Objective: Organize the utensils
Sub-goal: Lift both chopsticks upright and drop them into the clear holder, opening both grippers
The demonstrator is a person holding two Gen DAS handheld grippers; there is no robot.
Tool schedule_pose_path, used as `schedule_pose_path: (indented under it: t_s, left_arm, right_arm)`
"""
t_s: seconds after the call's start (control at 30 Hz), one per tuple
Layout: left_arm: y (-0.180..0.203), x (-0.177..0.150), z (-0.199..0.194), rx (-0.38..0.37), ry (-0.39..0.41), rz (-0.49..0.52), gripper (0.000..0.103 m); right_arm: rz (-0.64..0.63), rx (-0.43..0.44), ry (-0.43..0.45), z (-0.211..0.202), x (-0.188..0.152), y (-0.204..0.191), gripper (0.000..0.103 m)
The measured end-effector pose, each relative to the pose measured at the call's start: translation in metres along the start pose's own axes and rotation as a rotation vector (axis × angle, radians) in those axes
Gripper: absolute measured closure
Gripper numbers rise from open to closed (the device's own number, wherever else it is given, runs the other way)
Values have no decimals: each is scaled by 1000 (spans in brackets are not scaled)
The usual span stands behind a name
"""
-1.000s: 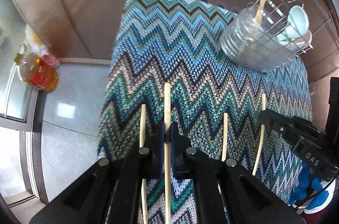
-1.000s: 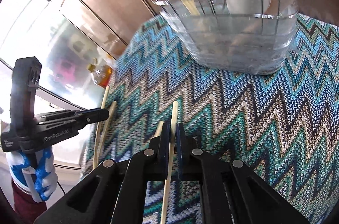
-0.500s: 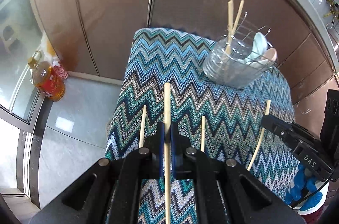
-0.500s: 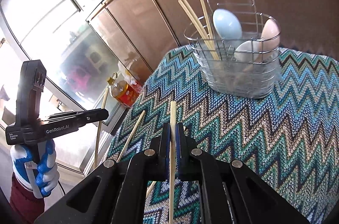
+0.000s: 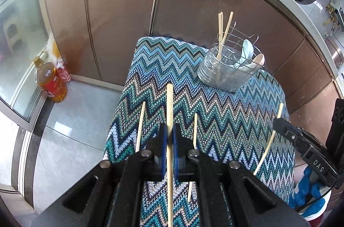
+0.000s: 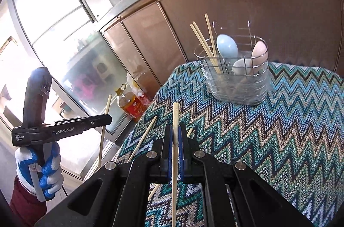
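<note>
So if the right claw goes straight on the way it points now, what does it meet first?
Probably the zigzag cloth, short of the wire basket; depth is unclear. The right claw holds a chopstick.

We see the right claw (image 6: 175, 136) clamped on one chopstick (image 6: 175, 119) above the zigzag cloth (image 6: 268, 130). The wire caddy (image 6: 236, 81) beyond holds chopsticks and three spoons. At left, the left claw (image 6: 107, 118) grips another chopstick (image 6: 104, 130).

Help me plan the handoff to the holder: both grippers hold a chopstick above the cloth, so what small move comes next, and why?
Probably carry the right gripper toward the wire holder: its chopstick is clamped, and three chopsticks already stand inside.
</note>
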State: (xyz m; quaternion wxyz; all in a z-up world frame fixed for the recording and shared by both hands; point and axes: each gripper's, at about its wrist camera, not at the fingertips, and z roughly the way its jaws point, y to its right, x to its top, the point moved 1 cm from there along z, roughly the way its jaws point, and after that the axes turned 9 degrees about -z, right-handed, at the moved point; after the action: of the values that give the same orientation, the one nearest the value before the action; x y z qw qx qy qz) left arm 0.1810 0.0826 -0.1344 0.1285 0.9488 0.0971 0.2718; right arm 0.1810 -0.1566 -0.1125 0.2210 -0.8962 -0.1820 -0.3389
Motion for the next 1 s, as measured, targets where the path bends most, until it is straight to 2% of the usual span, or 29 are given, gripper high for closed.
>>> schedule_pose_path:
  t_s: [0.3, 0.7, 0.87, 1.0]
  left_arm:
    - [-10, -3, -13, -9, 62, -20, 98]
    - [7, 10, -40, -36, 169, 22, 99]
    - [18, 24, -54, -67, 221, 35, 98]
    - [29, 43, -67, -129, 266, 28, 98]
  right_arm:
    - [-63, -13, 30, -1, 5, -19, 98]
    - [-118, -35, 112, -20, 26, -24, 98]
    - [-118, -49, 165, -34, 43, -19, 98]
    - [-128, -81, 221, -51, 65, -13, 98]
